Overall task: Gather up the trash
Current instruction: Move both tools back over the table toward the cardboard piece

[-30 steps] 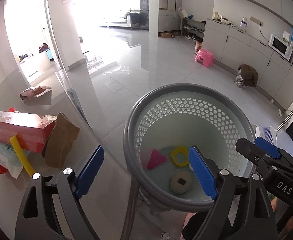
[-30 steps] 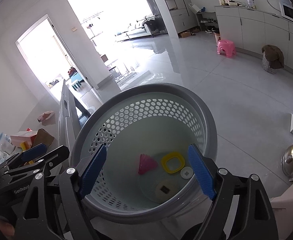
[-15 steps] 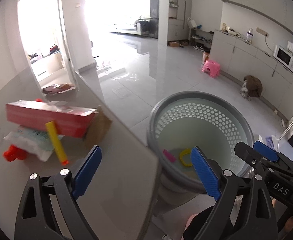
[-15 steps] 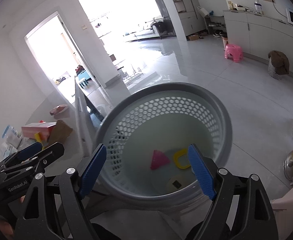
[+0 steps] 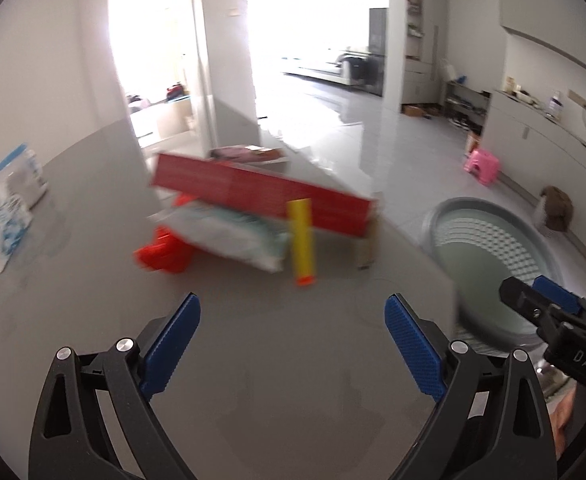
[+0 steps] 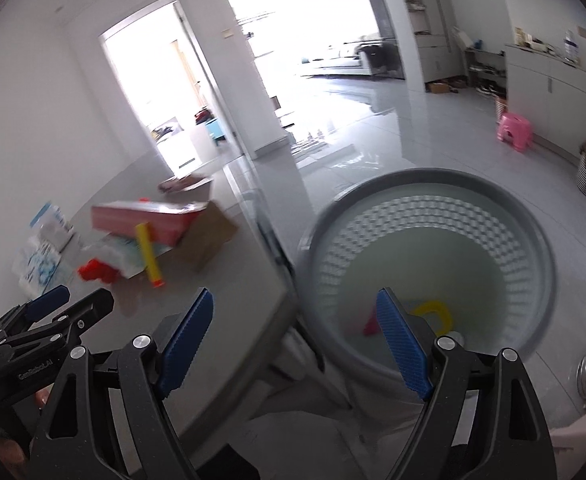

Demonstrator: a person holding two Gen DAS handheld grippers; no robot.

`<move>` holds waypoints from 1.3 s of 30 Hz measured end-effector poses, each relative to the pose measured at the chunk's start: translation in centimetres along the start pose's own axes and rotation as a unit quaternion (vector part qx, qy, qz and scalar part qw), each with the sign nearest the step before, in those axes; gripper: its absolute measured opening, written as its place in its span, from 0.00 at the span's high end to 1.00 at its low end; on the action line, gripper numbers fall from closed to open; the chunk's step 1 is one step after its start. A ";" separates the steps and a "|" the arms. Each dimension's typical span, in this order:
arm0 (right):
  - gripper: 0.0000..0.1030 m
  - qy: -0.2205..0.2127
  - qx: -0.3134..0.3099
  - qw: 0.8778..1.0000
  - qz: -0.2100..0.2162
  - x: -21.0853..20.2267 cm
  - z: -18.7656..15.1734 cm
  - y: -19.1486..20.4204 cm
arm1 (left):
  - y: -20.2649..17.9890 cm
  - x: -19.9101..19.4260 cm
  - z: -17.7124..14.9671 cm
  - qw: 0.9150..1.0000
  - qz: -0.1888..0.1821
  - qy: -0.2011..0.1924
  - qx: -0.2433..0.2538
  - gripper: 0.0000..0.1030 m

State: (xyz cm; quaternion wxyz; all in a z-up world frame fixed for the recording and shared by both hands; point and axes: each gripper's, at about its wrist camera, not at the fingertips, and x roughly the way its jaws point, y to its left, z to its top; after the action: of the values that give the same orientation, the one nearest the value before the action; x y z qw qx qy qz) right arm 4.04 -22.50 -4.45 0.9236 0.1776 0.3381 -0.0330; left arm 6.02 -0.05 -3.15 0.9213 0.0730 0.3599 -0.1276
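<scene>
Left tool (image 5: pixel 293 316): jaws wide apart, having just been opening further, nothing between them; only bare grey tabletop (image 5: pixel 277 380) lies under the blue pads. Right tool (image 6: pixel 295 308): jaws also wide apart and empty, straddling the tabletop edge, with its right pad over the basket (image 6: pixel 429 196).

Ahead of the left tool, well apart from the pads, lies the trash pile. Nearest is a yellow stick (image 5: pixel 301 236) with an orange tip, pointing toward the tool. Just left of it sits a pale crumpled wrapper (image 5: pixel 229 236), and beyond that a red lump (image 5: pixel 163 254), blurred. A long red box (image 5: pixel 261 196) rests across the wrapper, its right end beside a brown cardboard piece (image 5: pixel 369 240). Behind the box is a smaller packet (image 5: pixel 245 154); contents not legible. Far left of the tool are white-and-blue tissue packs (image 5: pixel 7 204).

The basket stands on the floor right of the tabletop. Inside it are a yellow ring (image 6: pixel 439 316) and a pink piece (image 6: pixel 371 324), partly hidden by the right pad.
</scene>
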 end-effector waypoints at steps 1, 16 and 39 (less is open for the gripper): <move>0.23 0.003 -0.008 1.000 0.001 0.5 0.0 0.9 | 0.9 0.0 -0.2 1.000 0.005 0.001 -0.005 0.11; 0.23 0.040 -0.067 0.997 -0.024 7.3 1.1 8.4 | 9.2 0.3 -1.4 0.997 0.045 0.011 -0.064 0.11; 0.77 0.039 -0.088 0.994 -0.052 11.2 2.0 8.8 | 9.3 1.0 -1.4 0.997 0.033 0.018 -0.070 0.11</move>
State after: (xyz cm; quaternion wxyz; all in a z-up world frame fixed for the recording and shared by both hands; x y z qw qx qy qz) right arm 15.42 -14.26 -7.47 0.9188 0.0789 0.3843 -0.0437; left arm 8.47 8.97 -4.50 0.9212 0.0231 0.3820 -0.0701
